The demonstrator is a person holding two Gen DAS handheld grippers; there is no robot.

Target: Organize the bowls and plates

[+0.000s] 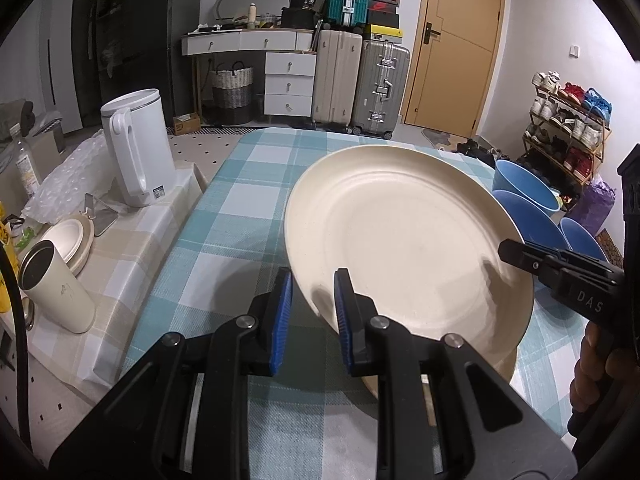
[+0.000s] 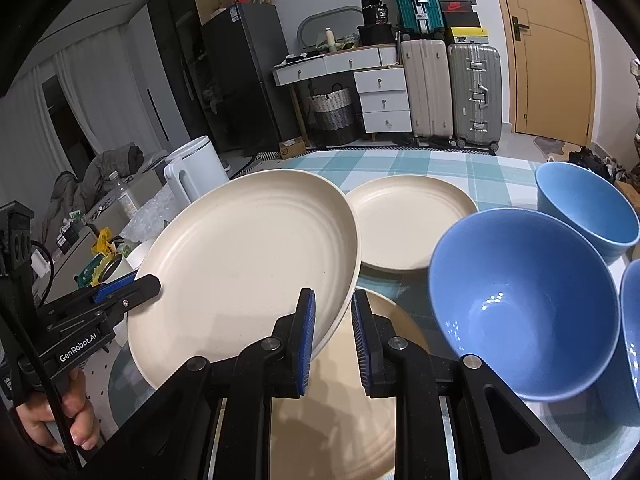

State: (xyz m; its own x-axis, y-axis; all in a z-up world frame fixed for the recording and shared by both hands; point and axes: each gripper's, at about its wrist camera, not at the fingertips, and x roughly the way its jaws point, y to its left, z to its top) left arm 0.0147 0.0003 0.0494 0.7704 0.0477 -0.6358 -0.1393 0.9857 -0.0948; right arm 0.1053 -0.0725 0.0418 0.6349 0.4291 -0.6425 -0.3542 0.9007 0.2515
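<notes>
A large cream plate (image 1: 404, 240) (image 2: 248, 264) hangs tilted above the checked tablecloth (image 1: 240, 216), held at two sides. My left gripper (image 1: 314, 284) (image 2: 136, 284) is shut on its near left rim. At the plate's opposite edge, my right gripper (image 2: 332, 304) (image 1: 516, 252) is shut on the rim. Another cream plate (image 2: 408, 228) lies on the table behind it, and a third (image 2: 384, 364) lies under my right gripper. Three blue bowls stand to the right: a near one (image 2: 520, 312), a far one (image 2: 588, 208) and one cut off by the edge (image 2: 632, 320).
A white kettle (image 1: 136, 148), a cream tumbler (image 1: 56, 288) and a small cream dish (image 1: 68, 240) stand on the side table at left. Suitcases (image 1: 360, 80) and a white dresser (image 1: 288, 80) stand beyond the table; a shoe rack (image 1: 568, 128) is at right.
</notes>
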